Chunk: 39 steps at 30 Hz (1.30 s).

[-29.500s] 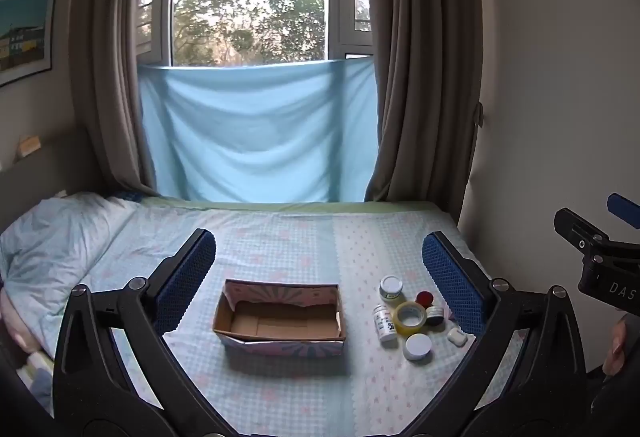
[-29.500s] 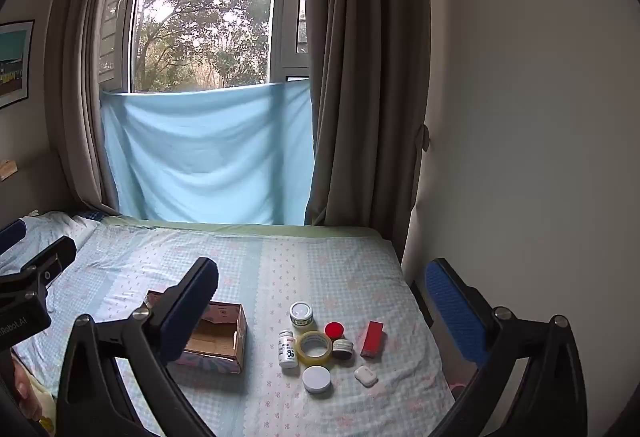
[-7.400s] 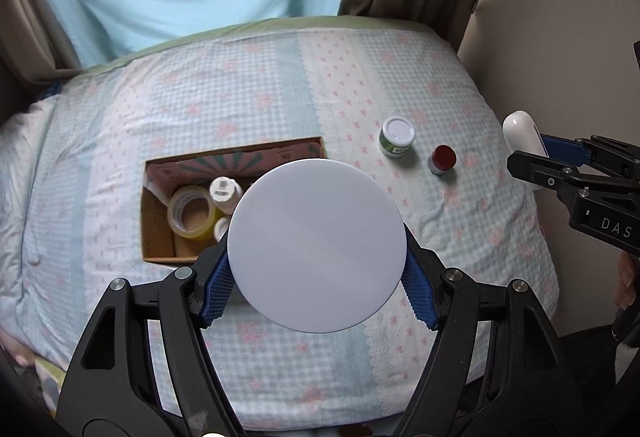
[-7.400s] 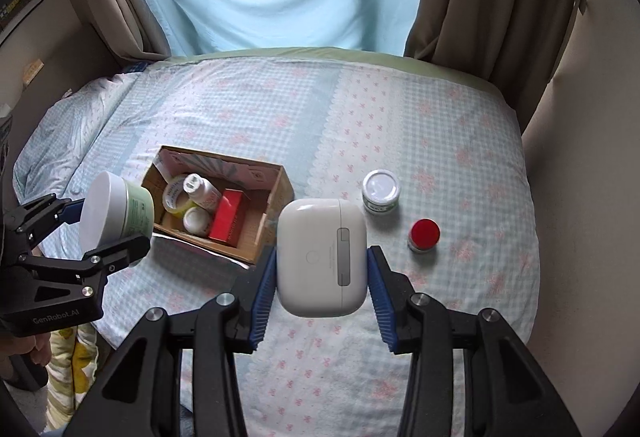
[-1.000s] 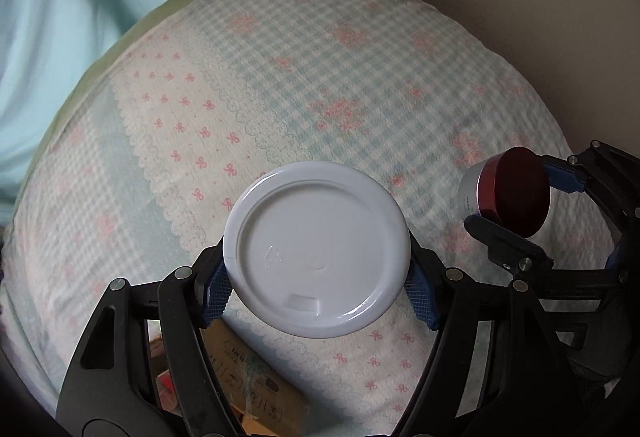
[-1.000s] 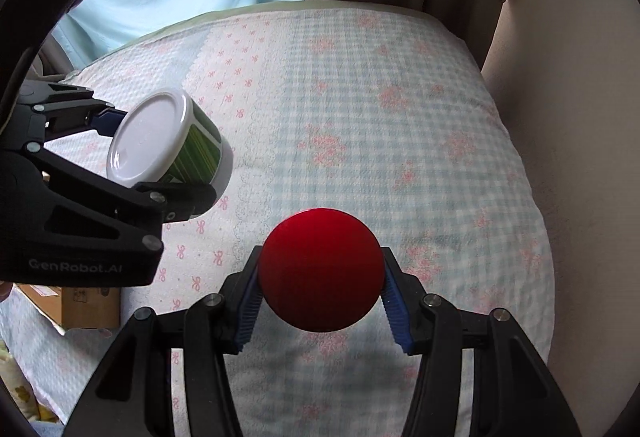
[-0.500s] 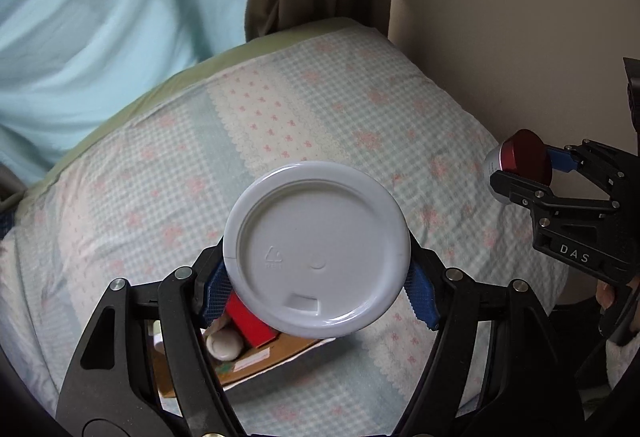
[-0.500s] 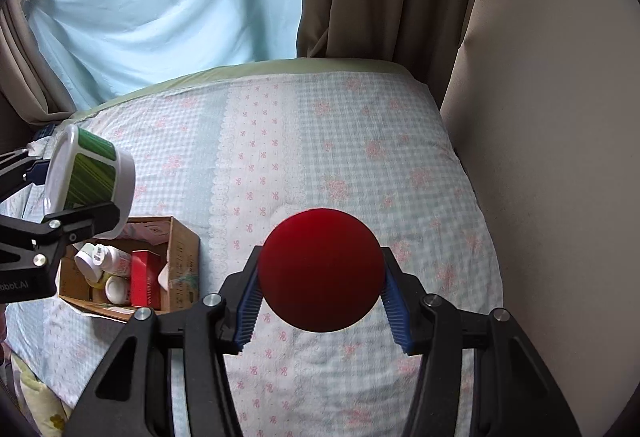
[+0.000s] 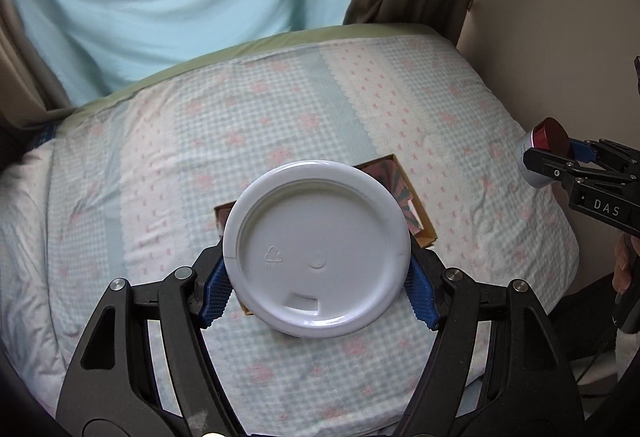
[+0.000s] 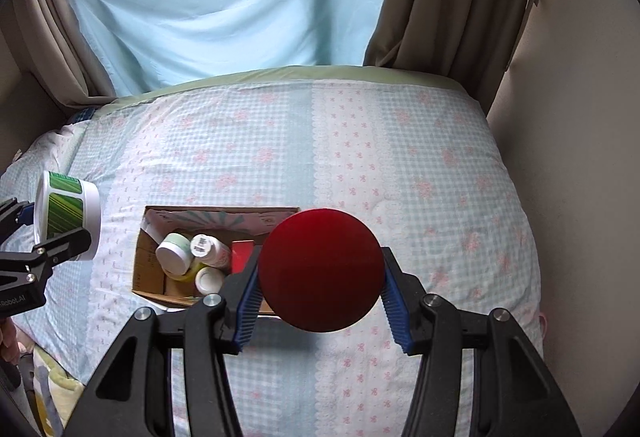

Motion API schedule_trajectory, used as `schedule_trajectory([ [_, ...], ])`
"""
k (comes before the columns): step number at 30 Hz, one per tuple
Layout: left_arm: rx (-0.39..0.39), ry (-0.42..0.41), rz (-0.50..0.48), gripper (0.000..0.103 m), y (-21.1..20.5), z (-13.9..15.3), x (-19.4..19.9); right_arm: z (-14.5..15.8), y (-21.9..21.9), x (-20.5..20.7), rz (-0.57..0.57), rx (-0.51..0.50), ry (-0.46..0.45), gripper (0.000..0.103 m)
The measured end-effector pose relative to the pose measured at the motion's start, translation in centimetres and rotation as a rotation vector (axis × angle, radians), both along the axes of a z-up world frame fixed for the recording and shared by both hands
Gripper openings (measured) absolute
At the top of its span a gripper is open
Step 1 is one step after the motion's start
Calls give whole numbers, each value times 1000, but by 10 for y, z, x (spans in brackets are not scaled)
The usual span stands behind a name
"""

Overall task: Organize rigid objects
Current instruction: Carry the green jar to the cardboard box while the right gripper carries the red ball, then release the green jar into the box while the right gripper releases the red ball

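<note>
Left wrist view, left hand-held gripper (image 9: 316, 291) clamped on white-lidded jar (image 9: 316, 255), right hand-held gripper (image 10: 320, 311) clamping red-lidded jar (image 10: 320, 271), box (image 10: 152, 269) now beneath.

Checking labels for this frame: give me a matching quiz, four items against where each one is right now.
Items:
1. green-label jar
2. red-lid jar
3. white bottle
4. blue sheet

Places:
A. lying in the box
B. in the right tongs
C. hung across the window
D. in the left tongs

Pairs: 1-D, 2-B, 3-A, 4-C
</note>
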<state>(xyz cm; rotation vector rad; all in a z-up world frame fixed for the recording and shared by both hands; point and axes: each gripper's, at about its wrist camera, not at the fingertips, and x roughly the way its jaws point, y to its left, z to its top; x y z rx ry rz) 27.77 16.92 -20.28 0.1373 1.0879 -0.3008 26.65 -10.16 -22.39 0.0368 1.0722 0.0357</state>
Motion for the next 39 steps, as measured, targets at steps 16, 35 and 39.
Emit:
schedule_trajectory([
  [16, -36, 120, 151, 69, 65, -77, 20, -53, 96, 28, 62, 119, 107, 50],
  [35, 30, 365, 28, 69, 5, -207, 64, -195, 89, 101, 62, 137, 361, 50],
  [39, 45, 398, -19, 69, -11, -223, 70, -216, 84, 107, 56, 138, 406, 50],
])
